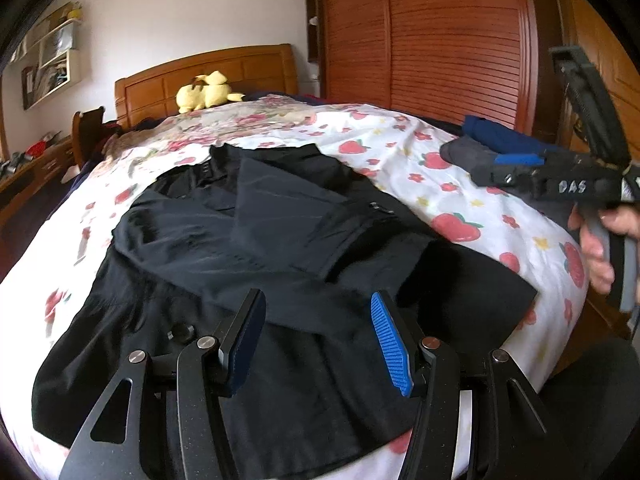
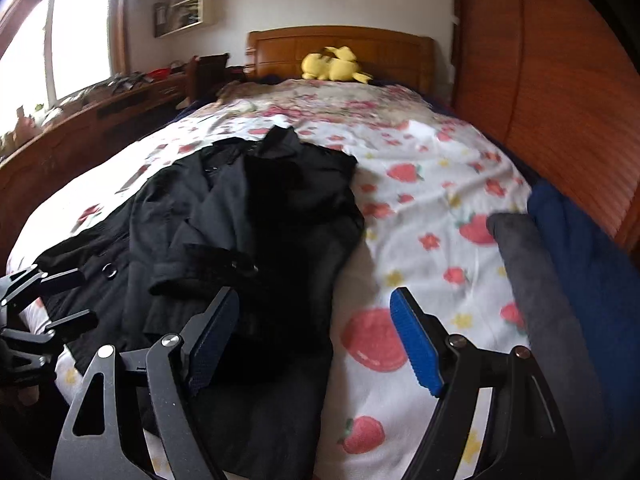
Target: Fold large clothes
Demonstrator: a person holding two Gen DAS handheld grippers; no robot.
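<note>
A large black coat lies spread on the bed's strawberry-print sheet, its sleeves folded in over the body. It also shows in the right wrist view. My left gripper is open and empty, held just above the coat's lower part. My right gripper is open and empty, above the coat's right edge and the sheet. The right gripper also shows from the side in the left wrist view, held in a hand at the right. The left gripper shows at the left edge of the right wrist view.
Folded dark blue and grey clothes lie at the bed's right side, also in the left wrist view. A yellow plush toy sits by the wooden headboard. A wooden wardrobe stands right; a desk left.
</note>
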